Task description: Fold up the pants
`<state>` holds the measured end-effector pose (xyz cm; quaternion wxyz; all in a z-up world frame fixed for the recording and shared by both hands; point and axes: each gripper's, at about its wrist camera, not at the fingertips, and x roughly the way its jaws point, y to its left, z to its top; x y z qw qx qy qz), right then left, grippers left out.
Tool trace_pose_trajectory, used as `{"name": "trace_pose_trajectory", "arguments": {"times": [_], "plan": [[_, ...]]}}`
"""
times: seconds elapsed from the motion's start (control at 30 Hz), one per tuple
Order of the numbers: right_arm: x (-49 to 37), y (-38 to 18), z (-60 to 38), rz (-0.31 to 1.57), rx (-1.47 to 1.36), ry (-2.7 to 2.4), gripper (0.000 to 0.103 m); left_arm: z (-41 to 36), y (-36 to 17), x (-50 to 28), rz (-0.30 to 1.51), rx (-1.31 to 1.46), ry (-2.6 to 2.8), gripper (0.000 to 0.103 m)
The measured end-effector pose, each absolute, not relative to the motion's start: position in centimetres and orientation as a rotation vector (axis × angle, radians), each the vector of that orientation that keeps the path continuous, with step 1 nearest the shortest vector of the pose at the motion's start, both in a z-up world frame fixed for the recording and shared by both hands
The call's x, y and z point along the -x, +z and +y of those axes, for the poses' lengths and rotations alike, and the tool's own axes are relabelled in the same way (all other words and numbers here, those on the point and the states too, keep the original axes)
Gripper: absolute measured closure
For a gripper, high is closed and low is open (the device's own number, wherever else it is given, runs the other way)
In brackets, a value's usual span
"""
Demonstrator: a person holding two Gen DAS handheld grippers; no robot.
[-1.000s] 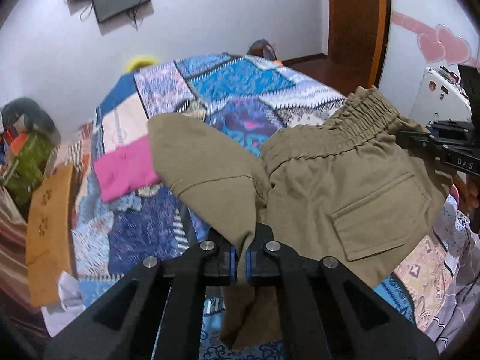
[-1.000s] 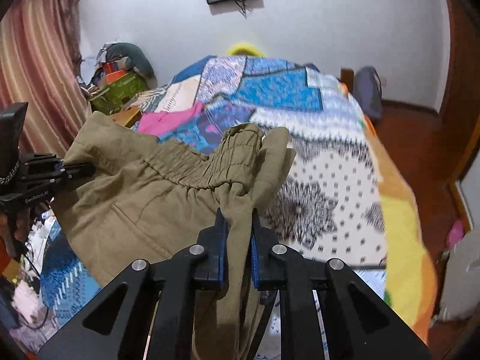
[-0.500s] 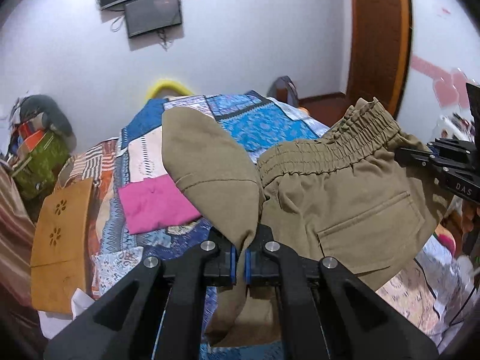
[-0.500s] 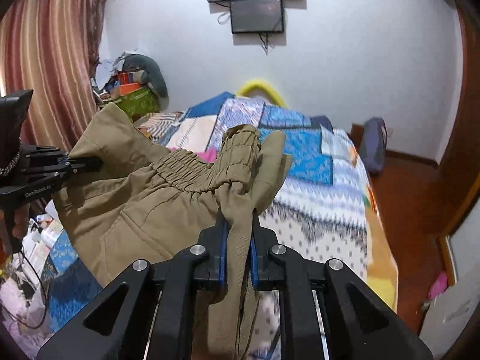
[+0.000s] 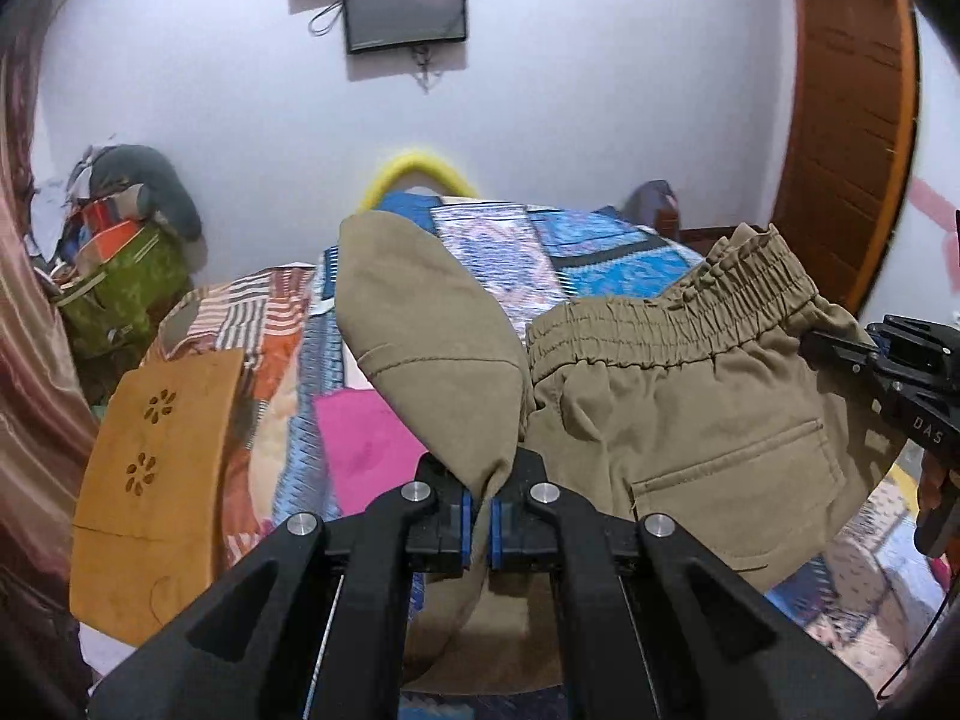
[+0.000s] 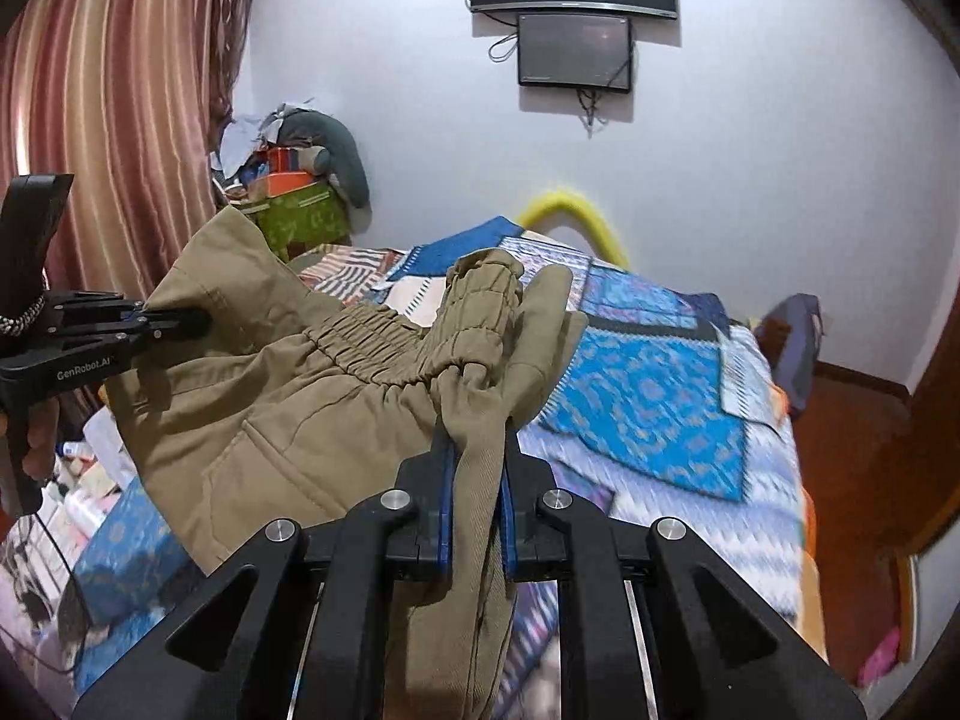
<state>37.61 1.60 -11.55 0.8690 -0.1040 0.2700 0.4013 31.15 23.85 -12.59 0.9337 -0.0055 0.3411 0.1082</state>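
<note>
Olive-khaki pants (image 5: 690,414) with an elastic waistband and a back pocket hang in the air above the bed, stretched between both grippers. My left gripper (image 5: 478,516) is shut on one waist corner, and the cloth flops over it. My right gripper (image 6: 474,480) is shut on the other waist corner of the pants (image 6: 288,396). The right gripper shows at the right edge of the left wrist view (image 5: 840,354). The left gripper shows at the left of the right wrist view (image 6: 174,324). The legs hang below, out of sight.
A bed with a patchwork quilt (image 5: 600,246) lies below and ahead, with a pink cloth (image 5: 366,444) on it. A wooden board (image 5: 156,480) and a pile of bags (image 5: 120,276) stand at the left. A curtain (image 6: 120,120), wall screens (image 6: 573,18) and a wooden door (image 5: 840,120) surround the bed.
Both grippers have risen and tilted up with the pants. More of the far wall and its screens shows now, and less of the bed.
</note>
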Motion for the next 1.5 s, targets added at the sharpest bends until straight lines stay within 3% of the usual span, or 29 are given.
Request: {"name": "trace_pose_trajectory", "arguments": {"times": [0.3,0.4,0.57,0.73,0.8,0.87,0.97,1.03,1.17,1.5], "plan": [[-42.4,-16.8,10.0,0.616,0.244,0.862,0.093,31.5,-18.4,-36.5,0.779,0.020,0.299,0.100],[-43.6,-19.2,12.1,0.629,0.285,0.847,0.093,33.7,-21.7,-38.1,0.794,0.015,0.312,0.100],[-46.0,-23.7,14.0,0.769,0.344,0.838,0.093,37.4,-29.6,-40.6,0.970,0.101,0.326,0.099],[-46.7,-24.6,13.9,0.871,0.388,0.859,0.089,39.0,-33.5,-39.8,1.056,0.127,0.347,0.082],[-46.9,-25.1,13.5,0.910,0.402,0.846,0.088,39.4,-33.1,-39.2,1.048,0.168,0.359,0.077],[-47.2,-25.3,13.1,0.915,0.398,0.831,0.080,40.0,-32.3,-38.2,1.044,0.184,0.382,0.070],[-46.6,-24.8,11.9,0.912,0.401,0.824,0.068,39.8,-31.8,-37.2,1.060,0.129,0.401,0.069],[-46.1,-24.2,11.0,0.886,0.429,0.792,0.055,39.7,-31.3,-36.3,1.065,0.109,0.413,0.069],[-44.8,-21.8,8.9,0.849,0.396,0.791,0.055,37.8,-28.2,-34.2,1.023,0.103,0.407,0.070],[-36.9,-11.2,5.7,0.613,0.322,0.845,0.055,27.4,-13.6,-27.7,0.744,0.058,0.299,0.070]]}}
